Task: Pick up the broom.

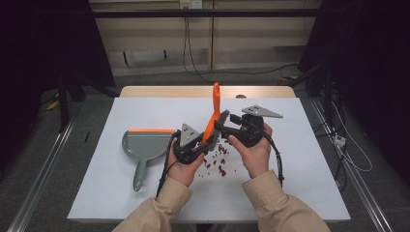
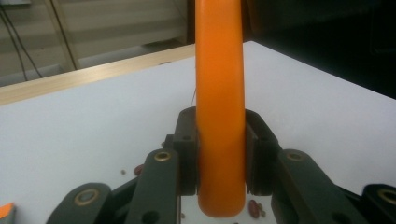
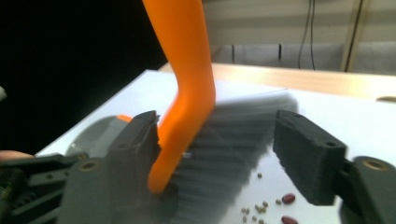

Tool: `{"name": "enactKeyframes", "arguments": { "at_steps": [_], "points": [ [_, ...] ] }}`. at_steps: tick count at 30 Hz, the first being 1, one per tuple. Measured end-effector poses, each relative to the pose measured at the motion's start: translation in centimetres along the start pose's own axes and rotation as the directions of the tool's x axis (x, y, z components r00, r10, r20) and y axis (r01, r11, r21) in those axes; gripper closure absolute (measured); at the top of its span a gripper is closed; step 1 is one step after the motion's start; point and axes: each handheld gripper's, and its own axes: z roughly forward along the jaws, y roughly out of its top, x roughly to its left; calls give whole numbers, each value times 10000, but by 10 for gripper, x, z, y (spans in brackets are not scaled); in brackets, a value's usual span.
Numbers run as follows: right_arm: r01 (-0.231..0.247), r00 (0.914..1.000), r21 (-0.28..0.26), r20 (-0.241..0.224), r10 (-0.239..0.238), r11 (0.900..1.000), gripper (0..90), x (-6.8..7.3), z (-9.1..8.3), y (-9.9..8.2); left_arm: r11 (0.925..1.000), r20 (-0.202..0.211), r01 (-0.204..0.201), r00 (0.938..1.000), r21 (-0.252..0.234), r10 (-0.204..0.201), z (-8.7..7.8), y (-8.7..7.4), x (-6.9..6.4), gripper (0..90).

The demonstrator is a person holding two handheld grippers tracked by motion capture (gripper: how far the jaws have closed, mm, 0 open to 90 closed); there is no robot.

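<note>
Above scattered beans (image 1: 218,159), left hand-held gripper (image 1: 193,147) clamps the unlabelled brush (image 1: 212,113); right hand-held gripper (image 1: 227,123) gapes apart.

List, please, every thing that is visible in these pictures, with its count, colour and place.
brush: one, orange handle, grey bristles, upright at table centre, handle clamped in left gripper
dustpan: one, grey with orange edge, lying left of the hands
beans: many, dark red, scattered on the sheet between the hands
table: one, white sheet over wood, centre of room
left gripper: one, black, shut on the brush handle
right gripper: one, black, jaws apart around the bristles
sleeves: two, beige, bottom edge
</note>
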Motion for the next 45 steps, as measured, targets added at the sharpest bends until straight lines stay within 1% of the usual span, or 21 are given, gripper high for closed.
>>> {"name": "enactKeyframes", "arguments": {
  "at_steps": [1,3,8,10,13,15,17,19,22,24,27,30,31,32,33,34,36,38,40,43,45],
  "points": [
    [-79,9999,7,-94,79,10000,299,3,3,-1,10000,-84,-77,9999,32,77,0,0,1,711],
    [-381,9989,20,-289,381,9993,300,9,9,-4,10000,-169,1,9999,34,-1,-1,0,2,711],
    [-526,9986,277,11,526,9982,330,25,26,-6,9998,-391,117,9992,-145,-122,-3,0,-1,710],
    [-478,9978,415,486,458,9980,322,29,32,-6,9997,-523,65,9986,-255,-79,-5,1,-2,711],
    [-797,9954,428,573,772,9959,332,28,38,-5,9987,-574,-6,9983,-500,-22,-7,2,-3,710],
    [-1078,9932,246,479,1065,9939,343,27,38,-5,9978,-585,-188,9982,-637,151,-10,3,-5,709],
    [-1508,9880,171,360,1501,9884,346,25,38,-3,9961,-637,-381,9974,-797,330,-11,3,-10,707],
    [-1794,9832,164,364,1787,9836,349,23,38,-2,9938,-711,-793,9947,-777,738,-11,4,-13,706],
    [-1890,9815,391,402,1874,9812,406,22,36,1,9924,-751,-888,9938,-850,825,-11,4,-17,702],
    [-2210,9752,524,225,2201,9739,484,22,35,3,9917,-782,-935,9932,-881,867,-11,4,-18,692],
    [-2814,9595,831,98,2815,9560,548,19,35,3,9927,-745,-911,9936,-788,853,-8,3,-19,671],
    [-3038,9522,1110,22,3054,9463,640,17,36,3,9968,-350,-501,9982,-616,480,-3,1,-17,593],
    [-3001,9532,1161,-16,3023,9468,693,16,37,3,9974,-151,-480,9988,-545,472,-2,0,-17,575],
    [-2748,9610,1114,-3,2765,9550,695,14,37,3,9964,-38,-567,9984,-627,566,-4,0,-16,591],
    [-2588,9657,1100,70,2596,9597,696,12,37,4,9965,26,-584,9983,-595,587,-5,0,-15,554],
    [-2492,9683,1102,121,2494,9622,696,8,36,5,9975,121,-455,9989,-545,463,-6,0,-13,499],
    [-2272,9738,1167,175,2267,9668,697,0,33,7,9983,224,-327,9992,-492,339,-8,0,-7,456],
    [-1938,9810,1225,262,1920,9734,696,-6,29,9,9990,466,20,9989,-450,1,-11,0,-2,401],
    [-1735,9848,1273,289,1712,9766,696,-14,22,12,9991,608,-81,9981,-409,106,-14,1,3,368],
    [-1256,9920,1567,299,1224,9796,696,-27,13,16,9997,751,36,9972,-240,-18,-19,3,10,279],
    [-996,9947,1695,420,938,9805,696,-35,7,17,9995,874,-137,9960,-279,161,-22,3,15,264]
  ]
}}
